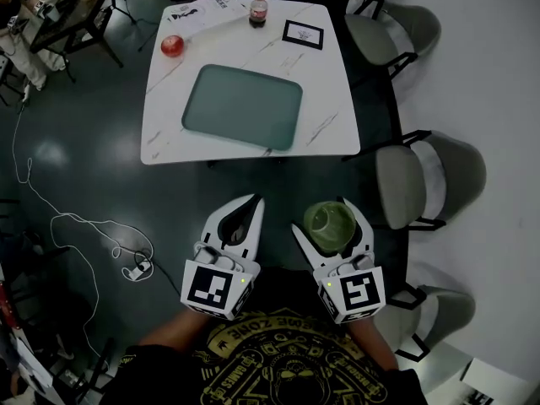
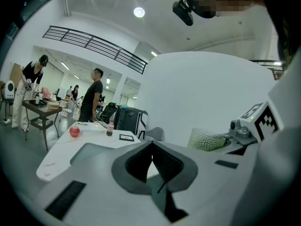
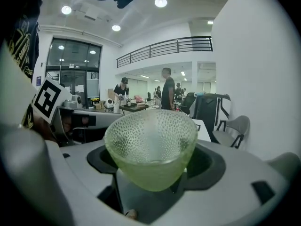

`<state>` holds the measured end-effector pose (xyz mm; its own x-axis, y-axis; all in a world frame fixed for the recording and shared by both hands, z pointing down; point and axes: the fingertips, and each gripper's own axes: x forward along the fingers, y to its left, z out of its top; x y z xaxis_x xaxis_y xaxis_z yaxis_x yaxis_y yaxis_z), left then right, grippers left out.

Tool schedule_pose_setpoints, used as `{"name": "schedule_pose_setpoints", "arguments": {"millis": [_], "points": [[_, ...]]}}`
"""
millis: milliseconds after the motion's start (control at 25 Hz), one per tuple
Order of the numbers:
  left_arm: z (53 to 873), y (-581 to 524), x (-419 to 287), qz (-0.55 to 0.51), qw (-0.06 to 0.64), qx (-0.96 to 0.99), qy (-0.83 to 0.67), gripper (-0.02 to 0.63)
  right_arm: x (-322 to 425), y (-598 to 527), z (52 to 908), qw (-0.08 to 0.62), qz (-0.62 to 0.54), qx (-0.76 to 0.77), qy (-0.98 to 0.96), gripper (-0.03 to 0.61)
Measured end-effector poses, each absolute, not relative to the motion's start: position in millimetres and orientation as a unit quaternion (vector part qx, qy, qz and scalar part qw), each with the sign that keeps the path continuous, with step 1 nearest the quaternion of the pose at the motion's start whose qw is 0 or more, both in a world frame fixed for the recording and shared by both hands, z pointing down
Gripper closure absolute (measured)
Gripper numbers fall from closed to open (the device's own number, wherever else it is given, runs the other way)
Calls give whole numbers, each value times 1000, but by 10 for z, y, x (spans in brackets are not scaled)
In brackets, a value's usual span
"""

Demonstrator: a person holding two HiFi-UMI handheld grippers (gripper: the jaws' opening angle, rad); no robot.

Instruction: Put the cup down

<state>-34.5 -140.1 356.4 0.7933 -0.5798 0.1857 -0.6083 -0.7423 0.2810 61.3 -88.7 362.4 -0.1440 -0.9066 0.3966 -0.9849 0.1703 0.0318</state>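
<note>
1. Green pebbled glass, head view: the cup [image 1: 330,224] sits upright, mouth up, pinched at its sides by the right claw [image 1: 327,218]. We hold it close to the body and above the dark floor. The white counter [image 1: 333,99] lies straight ahead and well apart from the cup. On it are a grey-green tray [image 1: 242,106], a red apple [image 1: 172,45] and a small bottle [image 1: 258,9] at the far edge. The left claw [image 1: 246,205] hangs just beside the right one, its jaws drawn together on nothing.

2. Left gripper view: the left claw [image 2: 153,155] shows its dark pads meeting at the tips, with nothing between them. The cup [image 2: 207,139] appears to its right, and the counter [image 2: 59,152] lies ahead.

3. Right gripper view: the right claw [image 3: 151,163] grips the cup [image 3: 150,142] low on its tapering wall, rim level and axis vertical. We cannot tell whether the cup holds anything.

4. Judgement: the setting-down has not begun. The coming move turns on carrying the cup forward, and slightly left for the tray, since the right claw alone bears it. The cup should stay upright until its base meets a surface.
</note>
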Motion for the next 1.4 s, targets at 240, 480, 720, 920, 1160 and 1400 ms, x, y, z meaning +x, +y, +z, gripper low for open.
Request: {"name": "schedule_pose_setpoints", "arguments": {"millis": [240,480,720,920,1160,1400], "points": [[3485,-1628,-540,27,150,930,-334,603,479,-1156,3551,163,105,626,-755,195],[3464,-1766,-693,24,154,922,-355,603,360,-1370,3501,163,100,613,-767,195],[3511,-1930,-770,25,157,913,-376,603,306,-1555,3569,165,102,597,-778,195],[3573,-2113,-794,24,159,903,-399,603,304,-1764,3637,164,102,580,-791,195],[3637,-2442,-753,29,158,891,-425,603,380,-2159,3742,169,104,560,-805,195],[3732,-2829,-635,38,161,876,-453,603,501,-2621,3863,179,106,532,-821,195]]}}
